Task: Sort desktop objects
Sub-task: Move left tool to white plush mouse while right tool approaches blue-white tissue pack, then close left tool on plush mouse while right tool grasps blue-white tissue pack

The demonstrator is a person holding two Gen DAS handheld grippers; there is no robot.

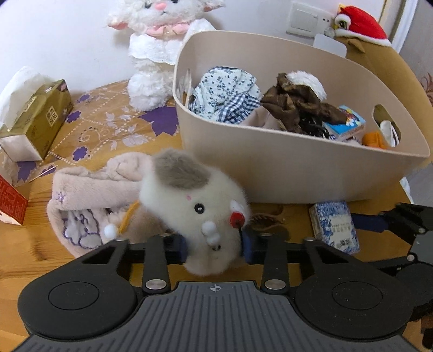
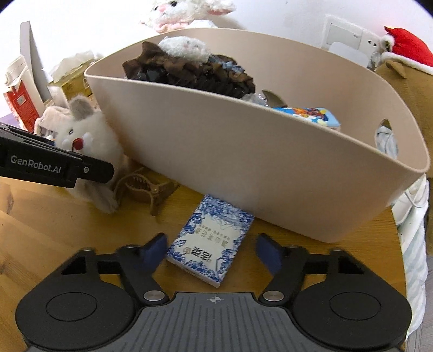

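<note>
My left gripper [image 1: 215, 247] is shut on a small white plush mouse [image 1: 194, 208] with a grey ear, in front of the beige bin [image 1: 297, 168]. The mouse also shows in the right wrist view [image 2: 86, 140], with the left gripper's black arm in front of it. My right gripper [image 2: 212, 253] is open, its blue pads either side of a blue-and-white packet [image 2: 209, 243] lying flat on the wooden table. The packet also shows in the left wrist view [image 1: 335, 227]. The bin [image 2: 243, 162] holds cloths, a small colourful box [image 2: 308, 115] and other items.
A pink fuzzy slipper [image 1: 94, 195] lies left of the mouse. A brown hair claw clip [image 2: 143, 189] lies by the bin. A gold tissue box [image 1: 38, 119], a red box [image 1: 10, 203], a white lamb plush [image 1: 162, 40] and a brown plush with red hat [image 1: 360, 24] stand around.
</note>
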